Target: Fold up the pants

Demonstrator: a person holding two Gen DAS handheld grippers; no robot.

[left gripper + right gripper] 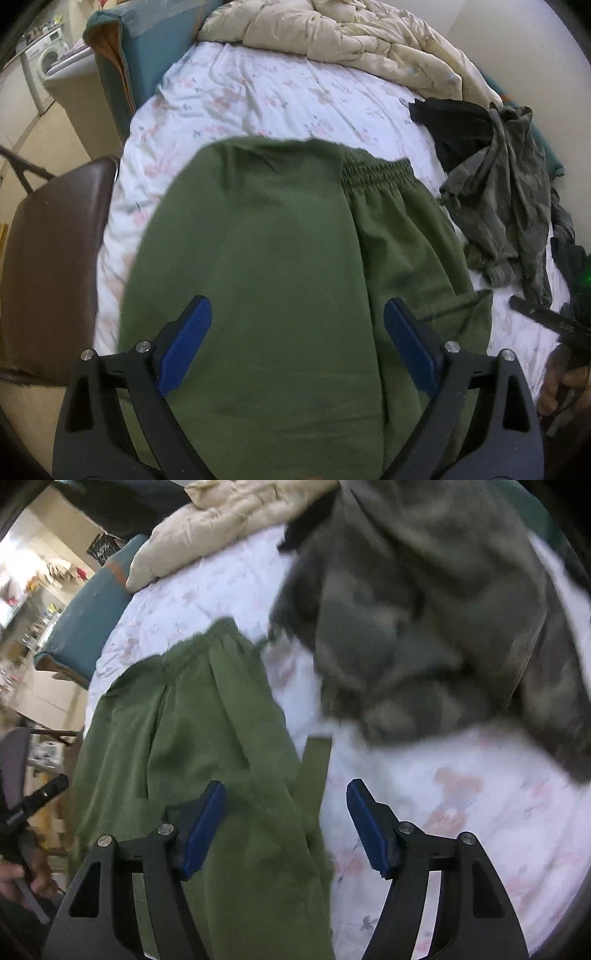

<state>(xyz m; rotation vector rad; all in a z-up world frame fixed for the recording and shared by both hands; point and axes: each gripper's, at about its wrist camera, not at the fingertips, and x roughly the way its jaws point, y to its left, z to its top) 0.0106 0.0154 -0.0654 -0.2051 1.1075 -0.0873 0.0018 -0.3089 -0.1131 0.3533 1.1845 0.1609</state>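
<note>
Green sweatpants (280, 266) folded on floral bedsheet (258, 96); camouflage garment (506, 192) heaped just beside the waistband. Left gripper (297, 343) and right gripper (286, 827) both spread wide, grasping nothing. Brown chair (55, 258) beside bed.

The left wrist view looks forward and down from close above the green pants (280, 266), its fingertips (192, 332) framing the lower centre, with the bed sheet (258, 92) running to the upper frame. The right wrist view sits just as near, tilted, facing the sheet (461, 812) with the pants (207, 738) in its left half. Both share the pants, the sheet, the cream duvet (351, 33) and the camouflage garment (498, 199), which looks blurred, perhaps very near, in the right view's upper right
</note>
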